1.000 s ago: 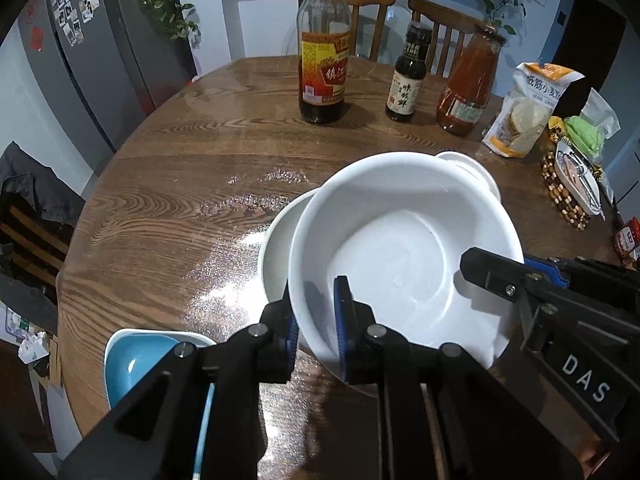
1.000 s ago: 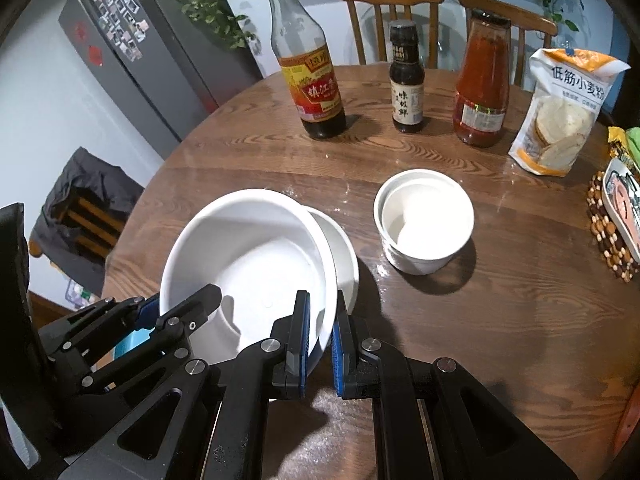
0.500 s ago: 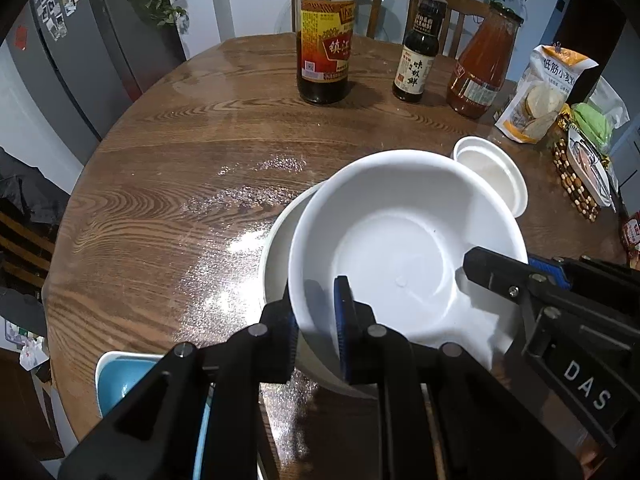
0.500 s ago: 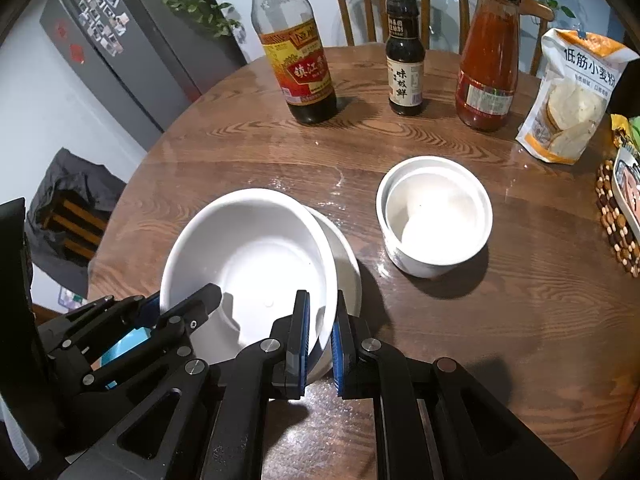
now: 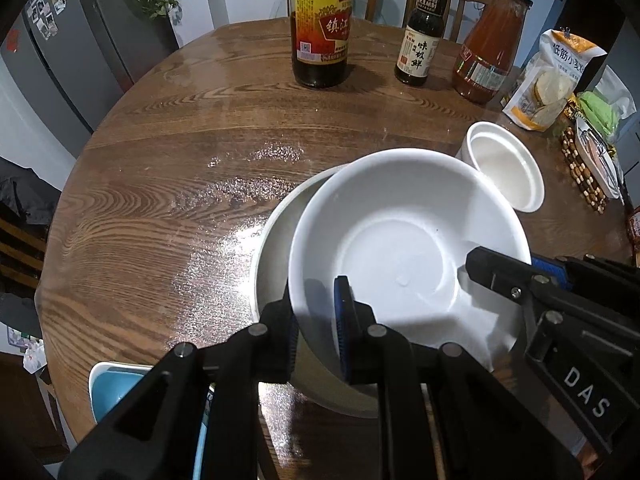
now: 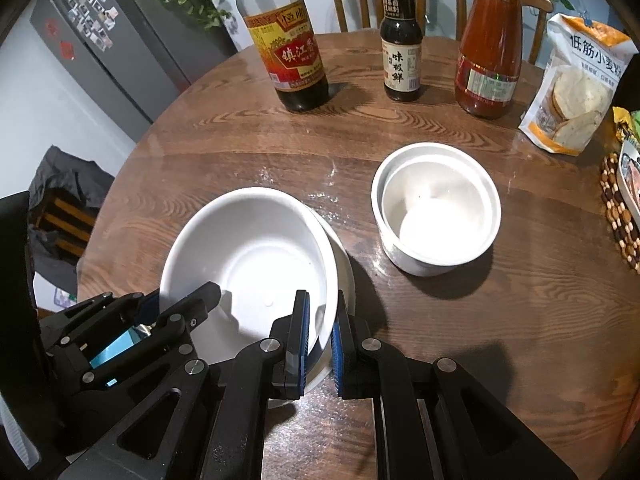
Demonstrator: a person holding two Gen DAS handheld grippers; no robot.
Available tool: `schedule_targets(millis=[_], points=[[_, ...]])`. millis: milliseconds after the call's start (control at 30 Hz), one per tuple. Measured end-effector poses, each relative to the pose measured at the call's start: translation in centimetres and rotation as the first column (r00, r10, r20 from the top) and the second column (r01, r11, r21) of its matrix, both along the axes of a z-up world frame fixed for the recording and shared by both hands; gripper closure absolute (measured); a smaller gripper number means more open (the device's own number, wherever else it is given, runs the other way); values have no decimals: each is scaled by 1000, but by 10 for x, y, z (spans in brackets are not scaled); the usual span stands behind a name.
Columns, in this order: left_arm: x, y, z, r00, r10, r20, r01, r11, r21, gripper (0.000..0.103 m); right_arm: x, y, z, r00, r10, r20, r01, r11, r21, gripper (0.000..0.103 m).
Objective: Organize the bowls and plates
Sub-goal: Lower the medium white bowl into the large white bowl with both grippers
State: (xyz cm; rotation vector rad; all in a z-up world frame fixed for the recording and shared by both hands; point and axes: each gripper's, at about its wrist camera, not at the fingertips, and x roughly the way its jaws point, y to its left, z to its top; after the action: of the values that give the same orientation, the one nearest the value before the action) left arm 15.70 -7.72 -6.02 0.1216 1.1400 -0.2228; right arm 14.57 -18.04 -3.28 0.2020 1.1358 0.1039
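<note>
The round wooden table [image 6: 460, 320] fills most of both views, its grain glossy under the room light. A grey fridge [image 6: 120, 40] stands at the upper left of the frame, dotted with small magnets.

In the lower middle, the big white bowl [image 5: 400, 248] is tipped over a second white dish [image 5: 272, 248] that shows as a crescent at its left side; whether the two touch underneath I cannot tell. Both grippers have it. The left gripper [image 5: 316, 328] is closed onto the near rim, one blue pad inside the bowl and one outside. The right gripper [image 6: 320, 344] is pinched on the opposite rim the same way, its pads [image 6: 302, 332] close together with the bowl's wall between them.

To the right of centre sits a smaller white bowl [image 6: 436, 208], upright, with what looks like another nested in it, well apart from the big one.

Along the top of the frame stand a tall vinegar bottle [image 6: 288, 40], a small dark sauce bottle [image 6: 400, 40] and a red sauce bottle [image 6: 490, 48], side by side but not touching. A flour bag [image 6: 580, 80] stands at the upper right.

At the lower left of the left wrist view, a blue bowl [image 5: 116, 384] peeks out by the table edge.
</note>
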Motion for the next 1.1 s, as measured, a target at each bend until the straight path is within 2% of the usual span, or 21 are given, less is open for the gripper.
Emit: schedule_targets(millis=[1100], points=[[12,2,-9,1000,-9,-21,9,1000,23,87,9,7,-12,1000,13,-27,-14,998,-55,92]])
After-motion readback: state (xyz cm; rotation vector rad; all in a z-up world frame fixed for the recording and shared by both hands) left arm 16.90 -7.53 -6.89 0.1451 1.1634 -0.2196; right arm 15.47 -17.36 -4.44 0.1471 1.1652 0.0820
